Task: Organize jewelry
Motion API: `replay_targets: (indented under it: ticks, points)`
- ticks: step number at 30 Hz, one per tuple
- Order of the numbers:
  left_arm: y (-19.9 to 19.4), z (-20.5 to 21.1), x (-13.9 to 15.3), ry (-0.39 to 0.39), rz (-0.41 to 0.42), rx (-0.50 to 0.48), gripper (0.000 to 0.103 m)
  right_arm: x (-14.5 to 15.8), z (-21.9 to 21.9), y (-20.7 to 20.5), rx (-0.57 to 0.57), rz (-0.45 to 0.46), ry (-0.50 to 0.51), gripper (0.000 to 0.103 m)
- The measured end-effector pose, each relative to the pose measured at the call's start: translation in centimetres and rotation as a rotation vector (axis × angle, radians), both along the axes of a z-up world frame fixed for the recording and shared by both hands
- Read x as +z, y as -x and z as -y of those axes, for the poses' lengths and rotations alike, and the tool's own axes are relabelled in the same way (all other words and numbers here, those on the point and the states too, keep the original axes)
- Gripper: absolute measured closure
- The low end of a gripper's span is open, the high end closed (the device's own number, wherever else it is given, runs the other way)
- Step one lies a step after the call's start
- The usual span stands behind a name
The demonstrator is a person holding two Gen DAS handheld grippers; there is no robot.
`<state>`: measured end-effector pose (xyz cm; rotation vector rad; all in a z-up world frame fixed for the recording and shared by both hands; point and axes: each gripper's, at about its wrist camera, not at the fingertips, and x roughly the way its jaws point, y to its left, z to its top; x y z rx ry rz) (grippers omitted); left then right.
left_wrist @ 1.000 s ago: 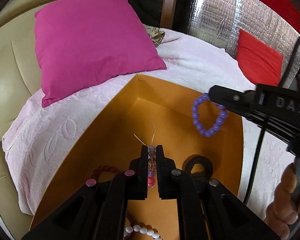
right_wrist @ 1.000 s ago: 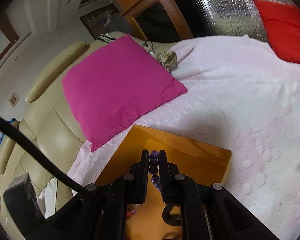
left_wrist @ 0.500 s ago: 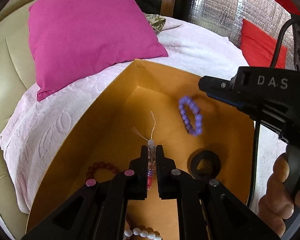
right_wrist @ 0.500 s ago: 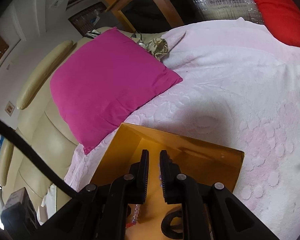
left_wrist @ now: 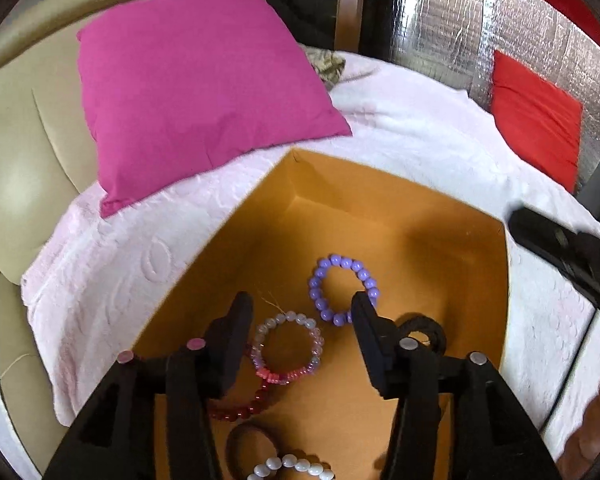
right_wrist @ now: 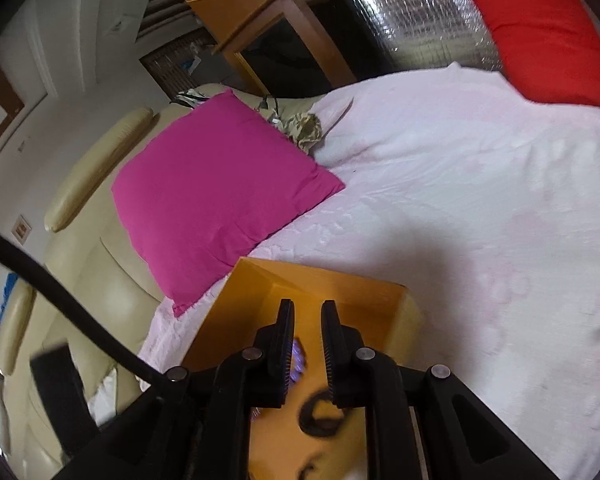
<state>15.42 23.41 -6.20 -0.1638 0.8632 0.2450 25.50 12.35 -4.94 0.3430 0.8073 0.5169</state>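
Note:
An orange box (left_wrist: 420, 216) lies on the pale pink blanket. In it lie a purple bead bracelet (left_wrist: 342, 290), a pink and clear bead bracelet (left_wrist: 287, 346), a dark red bracelet (left_wrist: 240, 410), a white bead bracelet (left_wrist: 292, 468) and two black hair ties (left_wrist: 426, 334). My left gripper (left_wrist: 302, 312) is open and empty above the pink bracelet. My right gripper (right_wrist: 307, 320) is slightly open and empty, above the box (right_wrist: 340, 292); the purple bracelet (right_wrist: 298, 360) and a black tie (right_wrist: 320, 416) show below it.
A magenta pillow (left_wrist: 196, 92) lies behind the box on a cream leather sofa (left_wrist: 24, 148). A red pillow (left_wrist: 536, 116) leans on a silver foil wall at the right. The right gripper's body (left_wrist: 568, 252) reaches in at the box's right edge.
My left gripper has opened and dropped the pink and clear bracelet into the box. My right gripper let go of the purple bracelet, which now lies in the box, and drew back to the right.

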Motion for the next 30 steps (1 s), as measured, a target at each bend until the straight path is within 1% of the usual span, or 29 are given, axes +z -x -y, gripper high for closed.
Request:
replay_targets:
  ticks: [1, 3, 5, 6, 7, 9, 13, 15, 17, 20, 22, 25, 27, 28, 30]
  points:
    - [0.3, -0.1, 0.3, -0.006, 0.012, 0.006, 0.044, 0.3, 0.5, 0.8, -0.004, 0.01, 0.014, 0.087]
    - [1.2, -0.1, 1.1, -0.025, 0.043, 0.022, 0.036, 0.7, 1.5, 2.3, -0.011, 0.025, 0.036, 0.086]
    - [2.6, -0.1, 1.9, -0.046, 0.074, 0.034, 0.033, 1.1, 2.3, 4.1, -0.015, 0.035, 0.061, 0.079]
    - [3.4, -0.1, 2.3, -0.048, 0.087, 0.037, 0.032, 1.4, 2.8, 5.2, -0.015, 0.039, 0.077, 0.07]
    - [4.0, -0.2, 2.6, -0.048, 0.096, 0.041, 0.031, 1.6, 3.2, 6.4, -0.012, 0.042, 0.092, 0.059]
    - [5.5, -0.2, 3.6, -0.058, 0.107, 0.066, 0.029, 2.2, 3.8, 8.8, -0.006, 0.058, 0.121, 0.048]
    - [9.4, 0.0, 6.0, -0.093, 0.147, 0.082, 0.026, 4.0, 4.4, 13.4, 0.029, 0.099, 0.206, 0.048]
    - [12.2, 0.1, 7.7, -0.117, 0.18, 0.077, 0.022, 5.2, 4.7, 15.7, 0.04, 0.133, 0.24, 0.047]
    - [14.8, 0.2, 9.6, -0.143, 0.207, 0.075, 0.021, 6.6, 5.0, 18.0, 0.036, 0.166, 0.257, 0.046]
    - [18.8, 0.0, 12.7, -0.187, 0.265, 0.097, 0.019, 8.8, 5.1, 21.4, 0.029, 0.206, 0.252, 0.045]
    - [21.3, -0.2, 14.6, -0.201, 0.299, 0.099, 0.017, 10.3, 4.9, 23.7, 0.031, 0.235, 0.255, 0.042]
    - [25.2, 0.1, 17.2, -0.242, 0.349, 0.105, 0.015, 12.8, 4.5, 27.9, 0.036, 0.3, 0.257, 0.039]
    - [27.7, 0.6, 18.9, -0.278, 0.376, 0.102, 0.011, 14.3, 4.6, 30.4, 0.032, 0.326, 0.245, 0.037]
    - [28.8, 0.8, 19.5, -0.288, 0.391, 0.098, 0.011, 14.9, 4.6, 31.5, 0.031, 0.332, 0.232, 0.036]
    - [31.1, 1.3, 21.0, -0.305, 0.432, 0.093, 0.006, 15.7, 4.6, 33.3, 0.032, 0.339, 0.225, 0.034]
